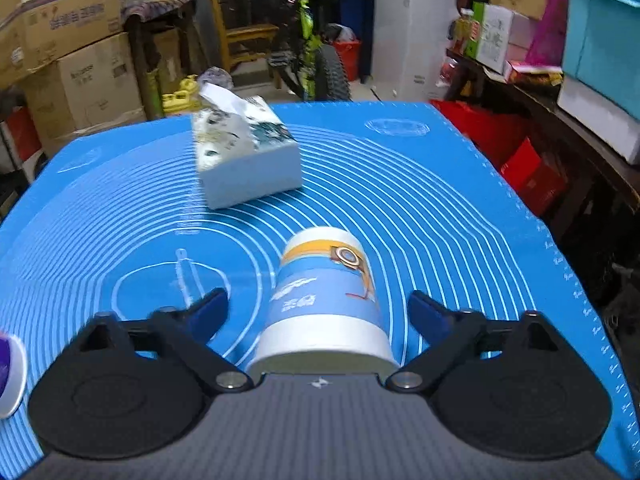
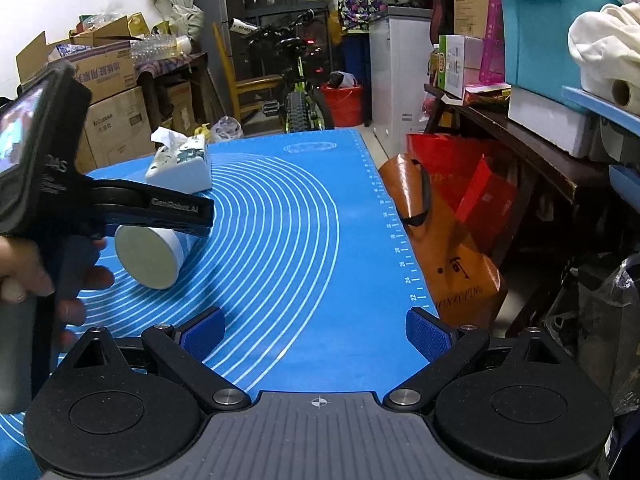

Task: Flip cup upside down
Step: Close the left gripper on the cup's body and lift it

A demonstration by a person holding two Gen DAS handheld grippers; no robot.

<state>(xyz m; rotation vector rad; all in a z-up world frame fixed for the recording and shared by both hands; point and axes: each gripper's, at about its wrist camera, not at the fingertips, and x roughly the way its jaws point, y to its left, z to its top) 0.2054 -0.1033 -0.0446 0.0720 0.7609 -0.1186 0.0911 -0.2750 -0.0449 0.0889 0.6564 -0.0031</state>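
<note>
Blue mat [image 1: 420, 208] with white concentric rings and a ruler edge covers the table, filling the lower half of both views; behind it a cluttered room, cardboard boxes [image 2: 116, 120] stacked at left, a bicycle [image 2: 298, 96] at the far end, a teal bin [image 2: 544, 24] on a shelf at right, an orange bag [image 2: 444, 248] leaning just beside the mat's right edge; tissue box [image 1: 246, 156] sits on the far left part of the mat, a tissue sticking out of its top, well apart from the cup; cup [image 1: 324, 304] lies tilted near the middle of the mat, blue band with a yellow stripe and a cartoon goggle print, white at both ends; in the right wrist view its flat pale round end [image 2: 148, 256] faces the camera, cup [image 2: 150, 256] under the left gripper's black arm; whether that end is base or a covered mouth cannot be told; left gripper [image 1: 318, 310] spread wide, blue pads [image 1: 212, 308] flanking the cup on either side with mat showing in the gaps, touching neither side; person's hand [image 2: 36, 276] wraps its handle at the left edge of the right wrist view; right gripper [image 2: 316, 332] also spread wide, pads [image 2: 426, 336] apart over bare mat, holding nothing, near the mat's right edge and apart from the cup.
</note>
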